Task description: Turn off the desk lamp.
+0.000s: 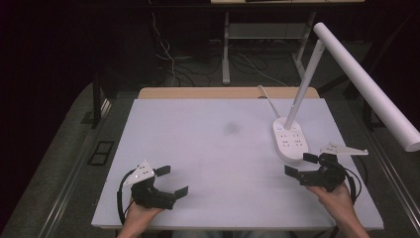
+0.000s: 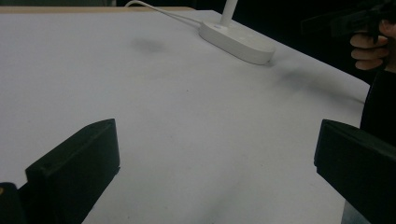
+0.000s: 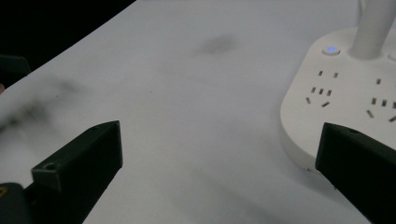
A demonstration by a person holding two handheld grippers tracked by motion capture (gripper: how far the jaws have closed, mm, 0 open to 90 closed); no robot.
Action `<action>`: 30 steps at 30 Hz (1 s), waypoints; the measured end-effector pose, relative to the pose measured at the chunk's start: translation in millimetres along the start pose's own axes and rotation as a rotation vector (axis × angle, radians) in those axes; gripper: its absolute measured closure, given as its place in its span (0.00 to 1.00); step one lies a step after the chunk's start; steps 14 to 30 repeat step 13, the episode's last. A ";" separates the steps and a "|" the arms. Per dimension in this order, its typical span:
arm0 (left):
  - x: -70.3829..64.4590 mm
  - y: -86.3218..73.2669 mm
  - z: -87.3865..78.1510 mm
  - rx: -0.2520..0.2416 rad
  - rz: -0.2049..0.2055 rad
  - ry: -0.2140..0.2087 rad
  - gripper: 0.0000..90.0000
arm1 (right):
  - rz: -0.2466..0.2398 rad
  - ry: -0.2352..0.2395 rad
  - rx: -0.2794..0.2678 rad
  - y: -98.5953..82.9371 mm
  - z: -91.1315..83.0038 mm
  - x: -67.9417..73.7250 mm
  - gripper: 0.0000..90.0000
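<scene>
Presently: white desk, lamp with socket base at 2 o'clock.
Left gripper and right gripper both spread, empty, at 7 and 4 o'clock.

A matt white sheet, smooth like paper or thin plastic, covers the table, with a faint grey smudge near its middle. Light wood of the tabletop shows along the far edge. The lamp base looks like smooth white plastic with a slight sheen, its socket holes dark; the lamp arm is a matt white tube. The left gripper and right gripper have matt black plastic-looking jaws, each topped by a pale grey flat plate
</scene>
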State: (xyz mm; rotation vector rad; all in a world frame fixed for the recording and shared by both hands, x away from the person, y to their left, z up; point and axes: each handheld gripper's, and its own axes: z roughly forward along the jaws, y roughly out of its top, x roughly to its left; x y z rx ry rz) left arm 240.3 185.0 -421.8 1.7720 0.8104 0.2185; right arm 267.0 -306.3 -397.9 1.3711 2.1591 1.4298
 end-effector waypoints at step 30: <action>1.4 0.2 -0.2 -0.001 -0.004 0.004 0.00 | -0.029 0.025 0.026 -27.7 10.8 14.4 0.01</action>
